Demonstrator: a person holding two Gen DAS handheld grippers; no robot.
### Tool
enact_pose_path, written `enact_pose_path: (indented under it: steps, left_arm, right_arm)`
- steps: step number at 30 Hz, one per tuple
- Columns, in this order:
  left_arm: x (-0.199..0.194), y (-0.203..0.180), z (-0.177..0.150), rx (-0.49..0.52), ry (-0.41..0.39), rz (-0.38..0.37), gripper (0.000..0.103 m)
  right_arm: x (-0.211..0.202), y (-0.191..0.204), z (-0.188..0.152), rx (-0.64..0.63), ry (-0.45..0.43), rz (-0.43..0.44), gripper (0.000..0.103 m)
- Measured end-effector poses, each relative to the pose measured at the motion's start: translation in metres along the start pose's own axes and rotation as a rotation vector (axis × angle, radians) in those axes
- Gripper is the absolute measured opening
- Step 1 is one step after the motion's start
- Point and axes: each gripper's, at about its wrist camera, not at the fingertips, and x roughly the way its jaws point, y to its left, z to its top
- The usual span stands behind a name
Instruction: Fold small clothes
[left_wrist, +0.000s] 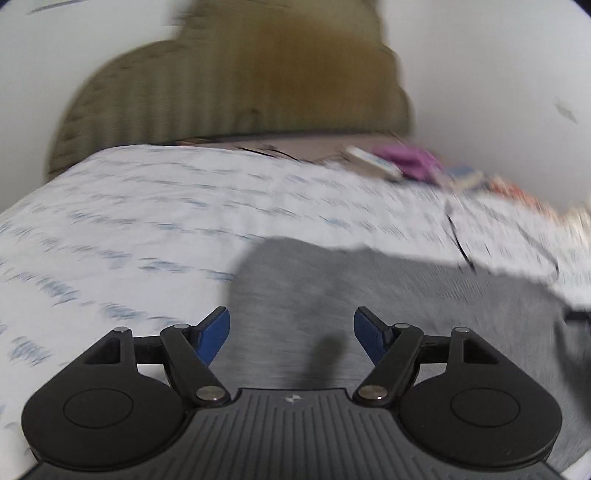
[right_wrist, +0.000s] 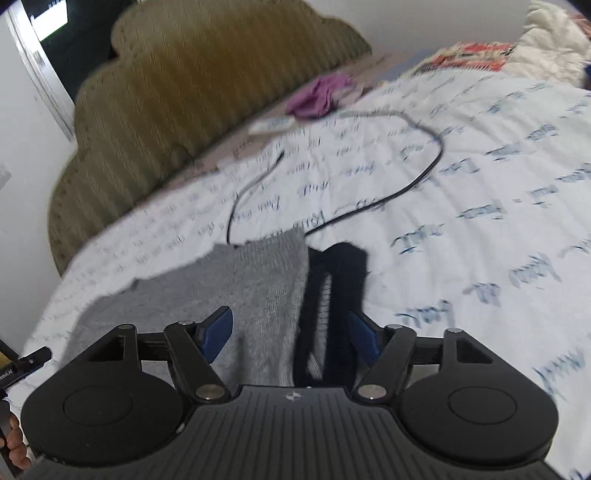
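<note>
Presently noted: left gripper (left_wrist: 291, 334) and right gripper (right_wrist: 291, 334) fingers spread wide, empty, above grey garment (right_wrist: 229, 295). Garment laid flat on near part of bed (right_wrist: 461, 184), probably released for folding; black garment (right_wrist: 332, 295) touching its right edge.

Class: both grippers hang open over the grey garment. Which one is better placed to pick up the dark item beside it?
Probably the right gripper: the dark item lies partly between its open fingers, beside the grey garment. The left gripper sees only grey cloth.
</note>
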Motion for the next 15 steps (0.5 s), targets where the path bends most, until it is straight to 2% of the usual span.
enact_pose_path:
  steps: [1, 3, 4, 5, 7, 12, 15]
  left_arm:
    - [0.007, -0.009, -0.003, 0.044, -0.001, 0.026, 0.074]
    - [0.025, -0.018, -0.01, 0.105, 0.03, 0.088, 0.076]
    - [0.029, -0.017, -0.012, 0.091, 0.043, 0.081, 0.076]
    - [0.03, -0.014, -0.013, 0.073, 0.041, 0.074, 0.076]
    - [0.03, -0.011, -0.012, 0.059, 0.055, 0.064, 0.076]
    - [0.032, -0.007, -0.012, 0.048, 0.06, 0.042, 0.076]
    - [0.033, -0.007, -0.014, 0.05, 0.055, 0.041, 0.077]
  right_arm:
    - [0.008, 0.001, 0.0, -0.011, 0.012, -0.027, 0.074]
    - [0.011, -0.002, -0.004, -0.021, -0.003, -0.024, 0.075]
    - [0.011, -0.004, -0.006, -0.015, -0.005, -0.009, 0.067]
    - [0.009, -0.006, -0.007, -0.005, -0.014, 0.002, 0.065]
    - [0.005, -0.008, -0.009, -0.013, -0.032, 0.002, 0.033]
    - [-0.007, -0.018, -0.004, 0.008, -0.06, 0.029, 0.017]
    - [0.001, -0.026, -0.009, 0.026, -0.044, 0.03, 0.016]
